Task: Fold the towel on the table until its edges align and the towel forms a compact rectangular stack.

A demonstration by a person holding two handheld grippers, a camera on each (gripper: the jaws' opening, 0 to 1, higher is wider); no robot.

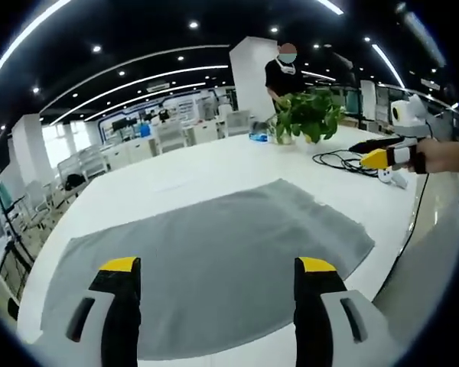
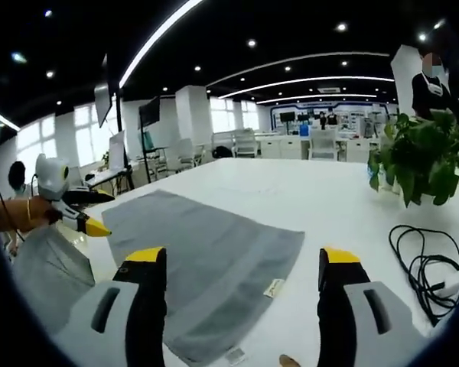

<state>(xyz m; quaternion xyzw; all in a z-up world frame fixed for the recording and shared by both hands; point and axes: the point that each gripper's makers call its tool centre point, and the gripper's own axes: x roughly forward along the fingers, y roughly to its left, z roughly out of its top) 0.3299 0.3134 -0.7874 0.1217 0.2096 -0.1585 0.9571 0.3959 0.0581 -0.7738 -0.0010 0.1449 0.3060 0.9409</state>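
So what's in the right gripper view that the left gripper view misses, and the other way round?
Right gripper view: labels at the towel's edge, and the left gripper over the far end. Left gripper view: the towel's whole flat spread and the right gripper beyond it. Both: grey towel, plant, black cable, white table, a person standing behind.

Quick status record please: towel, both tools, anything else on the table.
towel: grey, spread flat on the white table, unfolded
left tool: open, above the towel's near edge
right tool: open, over a towel corner with tags
plant: potted, far side of the table
cable: black, coiled beside the plant
person: standing behind the plant
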